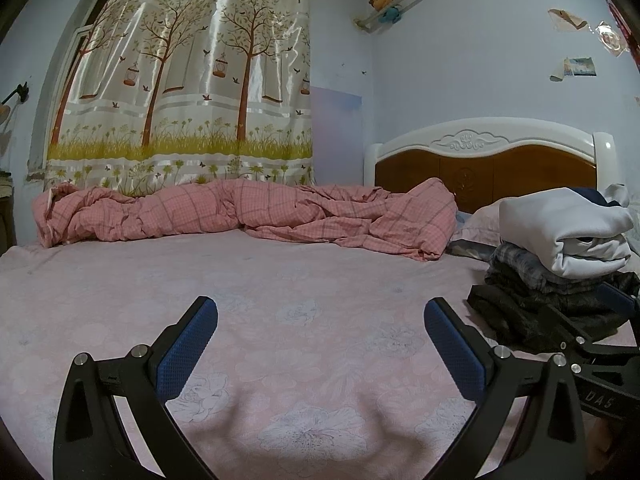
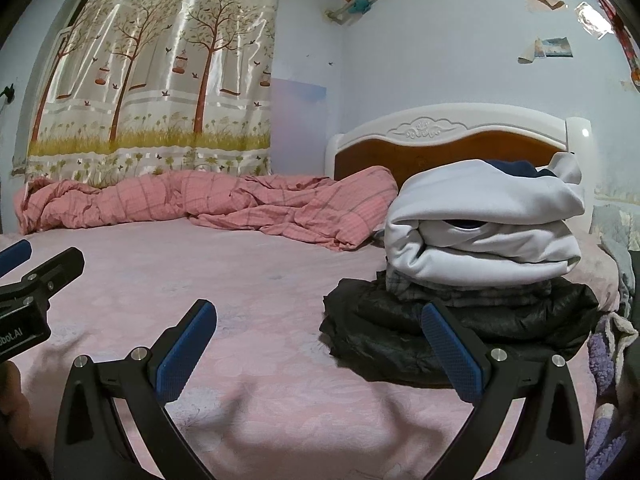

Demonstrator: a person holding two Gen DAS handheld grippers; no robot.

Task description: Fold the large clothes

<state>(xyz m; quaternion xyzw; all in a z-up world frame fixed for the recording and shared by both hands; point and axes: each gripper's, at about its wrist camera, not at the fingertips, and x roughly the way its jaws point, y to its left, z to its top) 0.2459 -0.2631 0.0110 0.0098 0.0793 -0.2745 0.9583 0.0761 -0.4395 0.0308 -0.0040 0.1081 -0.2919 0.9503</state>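
Folded clothes (image 2: 476, 272) stacked: smooth white over crinkled black.

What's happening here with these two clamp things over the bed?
A person is holding a two-finger gripper in each hand above a pink bed sheet, folding clothes. Right now neither holds anything: the left gripper and the right gripper are both open over bare sheet. A stack of folded clothes sits to the right near the headboard, with a white garment on top and a black jacket at the bottom. A rumpled pink checked quilt lies along the far side.
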